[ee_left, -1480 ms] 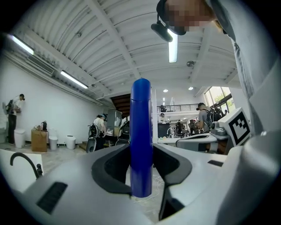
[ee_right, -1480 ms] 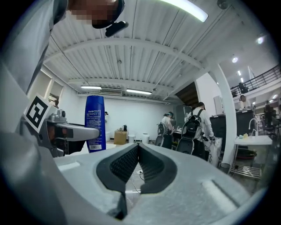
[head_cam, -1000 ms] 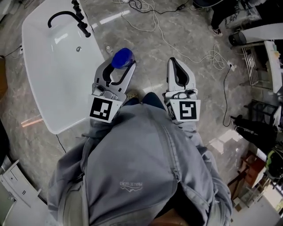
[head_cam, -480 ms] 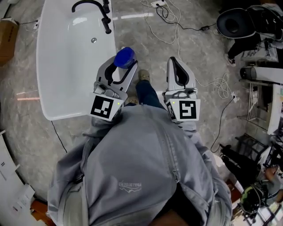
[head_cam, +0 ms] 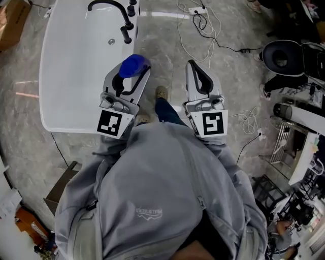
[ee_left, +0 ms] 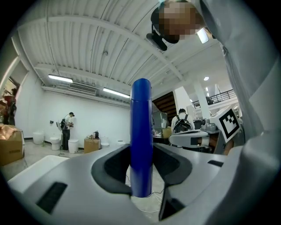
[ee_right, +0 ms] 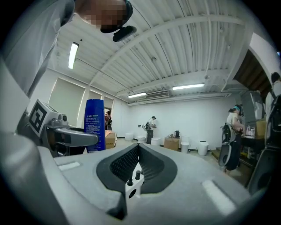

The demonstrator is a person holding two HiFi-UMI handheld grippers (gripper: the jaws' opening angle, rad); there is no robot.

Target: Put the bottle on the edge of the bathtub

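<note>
A blue bottle stands upright between the jaws of my left gripper, which is shut on its lower part; the left gripper view shows the bottle rising from the jaws. It hangs just beside the right rim of the white bathtub. My right gripper is held level with the left one over the floor, jaws shut with nothing between them. From the right gripper view the bottle stands at the left.
A black tap stands on the bathtub's far rim. White cables trail over the marble floor ahead. A cardboard box lies at the lower left, dark equipment at the right. My shoe is between the grippers.
The view has swung so the bathtub now lies straighter ahead and nearer. Both grippers kept their hold and spacing; the bottle now sits closer to the tub's right rim.
</note>
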